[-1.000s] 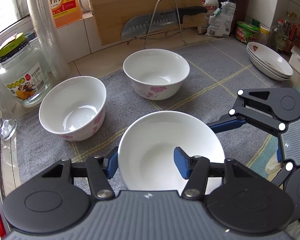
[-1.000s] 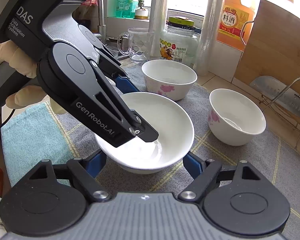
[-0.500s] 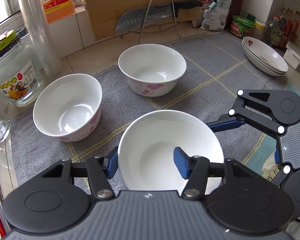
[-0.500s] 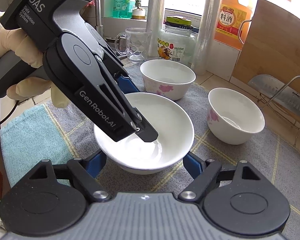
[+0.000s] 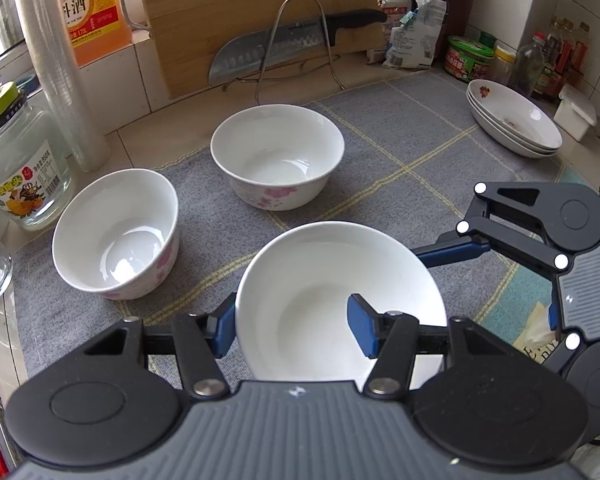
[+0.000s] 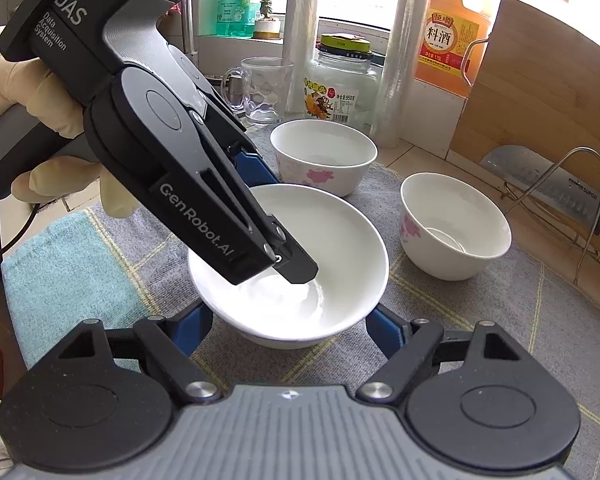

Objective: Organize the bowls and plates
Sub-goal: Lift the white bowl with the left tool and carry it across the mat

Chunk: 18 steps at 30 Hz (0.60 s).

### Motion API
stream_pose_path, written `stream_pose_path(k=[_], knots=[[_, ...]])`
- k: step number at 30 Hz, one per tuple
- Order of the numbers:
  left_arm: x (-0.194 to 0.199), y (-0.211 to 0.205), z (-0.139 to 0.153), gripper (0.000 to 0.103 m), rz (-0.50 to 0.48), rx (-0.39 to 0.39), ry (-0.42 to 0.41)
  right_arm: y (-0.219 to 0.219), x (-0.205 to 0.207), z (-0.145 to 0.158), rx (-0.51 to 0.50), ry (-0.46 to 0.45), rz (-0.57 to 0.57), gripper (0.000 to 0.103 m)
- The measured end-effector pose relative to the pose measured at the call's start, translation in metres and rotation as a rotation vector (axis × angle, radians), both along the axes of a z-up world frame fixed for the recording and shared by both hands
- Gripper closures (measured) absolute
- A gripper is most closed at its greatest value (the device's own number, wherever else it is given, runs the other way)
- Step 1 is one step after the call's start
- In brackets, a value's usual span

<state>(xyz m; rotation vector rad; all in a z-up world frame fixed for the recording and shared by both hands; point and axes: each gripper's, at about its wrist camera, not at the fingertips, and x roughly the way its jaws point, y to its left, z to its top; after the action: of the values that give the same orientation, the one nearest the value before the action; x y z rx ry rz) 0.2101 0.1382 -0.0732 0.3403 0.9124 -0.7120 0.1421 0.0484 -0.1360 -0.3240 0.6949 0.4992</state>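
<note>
Barely any change: bowl pinned, no lift yet.
L hand-held gripper [image 5: 292,326] stays clamped on plain bowl [image 5: 320,280] rim over grey cloth [image 5: 380,152]; R hand-held gripper [image 6: 288,322] straddles it, can't tell if pressing. Stacking w/ flowered bowls [image 5: 278,160] pending.

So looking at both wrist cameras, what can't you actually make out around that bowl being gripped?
- Left wrist view: near rim of the plain bowl, covered by the left gripper body.
- Right wrist view: the bowl's far-left rim, where that gripper's fingers clamp it, hidden by its black linkage.
- Right gripper: whether its pads touch the bowl; the bowl hides them.
- Stacked plates: exact count unclear, small and far.
</note>
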Motion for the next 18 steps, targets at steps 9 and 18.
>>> stream_pose_path(k=[9, 18], knots=[[-0.007, -0.033, 0.004, 0.047, -0.067, -0.017, -0.008, -0.027, -0.014, 0.006, -0.016, -0.008, -0.061, 0.016], [-0.011, -0.080, 0.003, 0.047, -0.159, -0.034, -0.005, -0.062, -0.028, 0.008, -0.034, -0.006, -0.152, 0.016]])
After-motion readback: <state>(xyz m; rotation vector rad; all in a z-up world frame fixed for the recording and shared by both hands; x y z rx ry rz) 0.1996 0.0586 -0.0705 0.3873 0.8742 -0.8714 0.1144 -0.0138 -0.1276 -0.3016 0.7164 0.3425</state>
